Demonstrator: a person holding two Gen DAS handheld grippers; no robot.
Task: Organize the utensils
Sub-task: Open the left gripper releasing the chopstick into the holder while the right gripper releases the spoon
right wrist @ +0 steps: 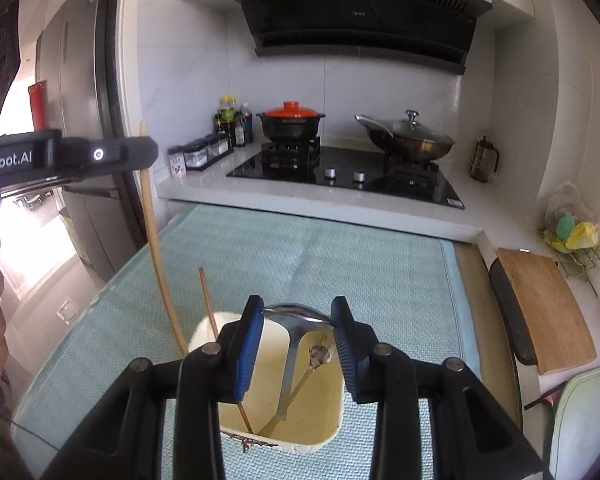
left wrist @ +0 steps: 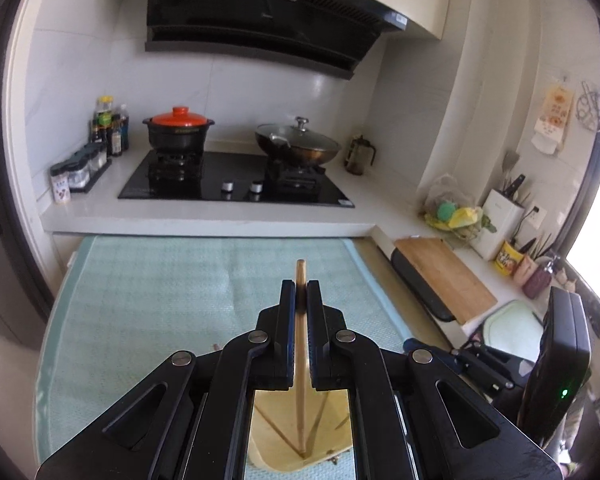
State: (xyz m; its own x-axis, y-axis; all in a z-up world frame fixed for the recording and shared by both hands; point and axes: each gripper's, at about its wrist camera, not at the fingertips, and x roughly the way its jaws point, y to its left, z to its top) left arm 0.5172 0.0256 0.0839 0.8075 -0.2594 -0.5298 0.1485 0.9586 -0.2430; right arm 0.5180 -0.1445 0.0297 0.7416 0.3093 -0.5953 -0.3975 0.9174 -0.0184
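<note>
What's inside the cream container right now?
In the cream container: a spoon, a chopstick, the lower ends of the ladle and the wooden stick. Both hand-held grippers cover its near side, so anything more there is hidden.

The right gripper [right wrist: 298,314] clamps a steel spoon [right wrist: 296,320] above the cream utensil holder [right wrist: 320,400]; the left gripper [right wrist: 150,152] grips a chopstick [right wrist: 156,248].
</note>
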